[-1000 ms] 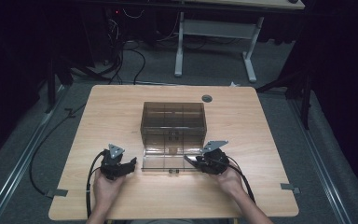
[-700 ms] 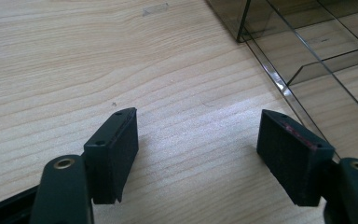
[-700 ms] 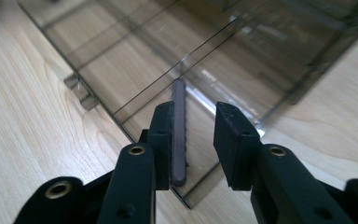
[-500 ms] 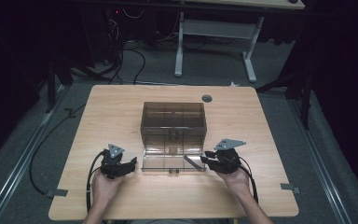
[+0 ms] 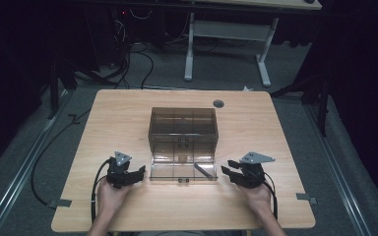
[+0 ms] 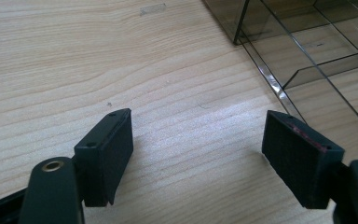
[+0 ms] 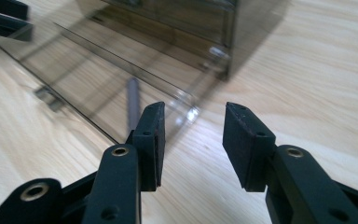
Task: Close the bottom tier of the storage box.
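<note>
box of smoky clear plastic stands near the middle of the wooden table, its walls tinted brown and see-through, with thin dividers showing inside. its bottom drawer is pulled out toward the person, a shallow clear tray with a small handle at the front, and a short grey rod lies slanted in its right part. left gripper rests just left of the drawer, jaws spread wide with nothing between them. right gripper sits just right of the drawer, its jaws have just been opening and hold nothing.
</note>
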A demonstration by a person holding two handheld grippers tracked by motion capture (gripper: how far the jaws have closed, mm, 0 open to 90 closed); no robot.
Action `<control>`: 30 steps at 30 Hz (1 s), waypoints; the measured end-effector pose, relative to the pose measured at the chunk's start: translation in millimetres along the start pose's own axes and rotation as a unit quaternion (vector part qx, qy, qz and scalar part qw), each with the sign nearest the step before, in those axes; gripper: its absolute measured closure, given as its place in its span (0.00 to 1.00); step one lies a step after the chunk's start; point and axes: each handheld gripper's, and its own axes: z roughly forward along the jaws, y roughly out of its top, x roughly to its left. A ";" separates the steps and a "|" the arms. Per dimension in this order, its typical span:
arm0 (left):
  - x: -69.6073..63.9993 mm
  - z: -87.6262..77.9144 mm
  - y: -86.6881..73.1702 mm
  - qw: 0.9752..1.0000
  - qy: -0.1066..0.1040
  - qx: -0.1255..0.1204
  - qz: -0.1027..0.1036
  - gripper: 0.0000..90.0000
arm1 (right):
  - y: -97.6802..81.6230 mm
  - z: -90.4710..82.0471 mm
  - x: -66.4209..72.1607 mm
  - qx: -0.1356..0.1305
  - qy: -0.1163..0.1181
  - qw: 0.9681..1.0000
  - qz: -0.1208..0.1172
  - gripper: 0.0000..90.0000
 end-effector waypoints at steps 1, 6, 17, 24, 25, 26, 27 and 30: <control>0.0 0.0 0.0 1.000 0.000 0.000 0.000 0.28 | 0.0 0.0 0.0 0.000 0.000 1.000 0.000 0.66; 0.9 -0.8 0.8 1.000 0.001 0.005 0.005 0.29 | -11.3 2.9 -5.1 0.009 -0.023 1.000 0.008 0.66; -5.4 -10.3 21.7 0.999 -0.039 0.013 -0.004 0.38 | -23.9 12.7 -9.7 0.030 -0.064 0.997 0.009 0.63; -18.2 -11.3 46.5 0.998 -0.060 0.002 -0.007 0.38 | -27.1 15.2 -9.5 0.043 -0.081 0.996 0.002 0.61; -18.2 -11.3 46.5 0.998 -0.060 0.002 -0.007 0.38 | -27.1 15.2 -9.5 0.043 -0.081 0.996 0.002 0.61; -23.2 -11.6 55.0 0.997 -0.071 0.000 -0.008 0.38 | -27.2 15.4 -8.5 0.043 -0.084 0.996 -0.005 0.61; -25.5 -11.3 59.4 0.997 -0.077 -0.004 -0.012 0.38 | -27.2 15.5 -8.8 0.043 -0.083 0.996 -0.003 0.61; -33.1 -8.7 71.5 0.996 -0.092 -0.004 -0.015 0.38 | -27.2 15.5 -8.8 0.043 -0.083 0.996 -0.003 0.60</control>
